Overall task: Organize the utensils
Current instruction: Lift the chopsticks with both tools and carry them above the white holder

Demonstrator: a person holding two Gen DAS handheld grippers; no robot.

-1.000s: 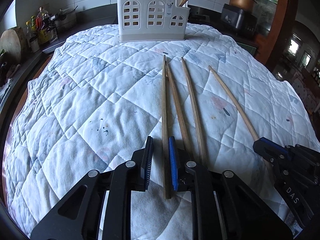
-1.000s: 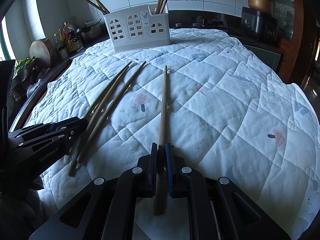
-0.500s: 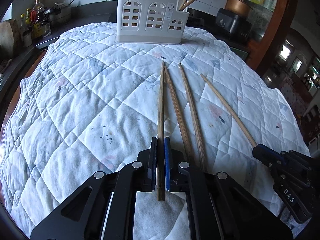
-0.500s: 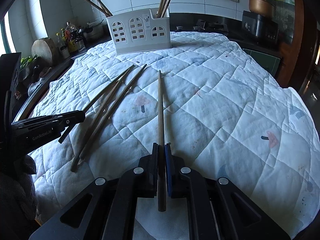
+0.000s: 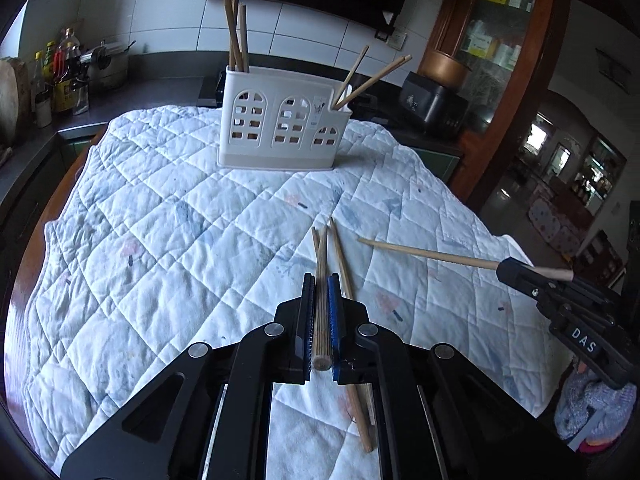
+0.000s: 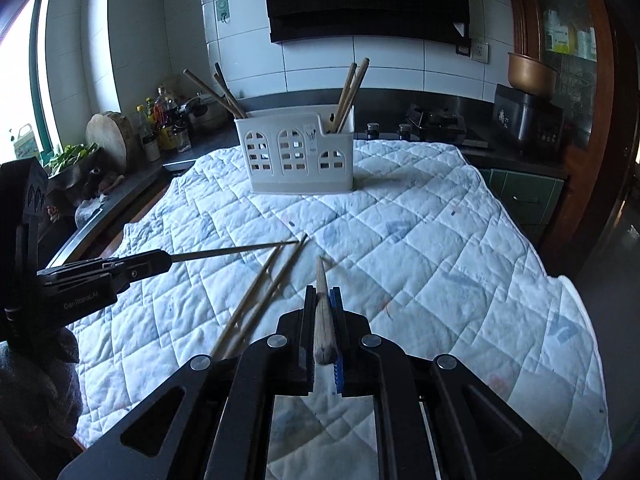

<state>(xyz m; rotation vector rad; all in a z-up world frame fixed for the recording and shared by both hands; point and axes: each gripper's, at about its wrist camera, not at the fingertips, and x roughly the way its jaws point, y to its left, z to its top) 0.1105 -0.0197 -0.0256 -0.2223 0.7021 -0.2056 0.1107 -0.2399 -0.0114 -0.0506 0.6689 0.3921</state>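
My left gripper (image 5: 321, 284) is shut on a wooden chopstick (image 5: 321, 272) and holds it above the quilt, pointing toward the white utensil holder (image 5: 280, 128). My right gripper (image 6: 322, 296) is shut on another chopstick (image 6: 321, 304), also lifted; it shows in the left wrist view (image 5: 428, 255) at the right. Two chopsticks (image 6: 260, 296) lie on the quilt between the grippers. The holder (image 6: 296, 152) stands at the far side with several chopsticks in its left and right compartments.
The quilted white cloth (image 5: 160, 240) covers the table. Bottles (image 5: 60, 76) and a wooden block stand on the counter at the left. A black appliance (image 5: 432, 108) and a wooden cabinet are at the right, behind the table.
Both grippers have risen off the quilt, each with its chopstick. The left gripper shut on its chopstick one second ago. Two chopsticks stay on the cloth.
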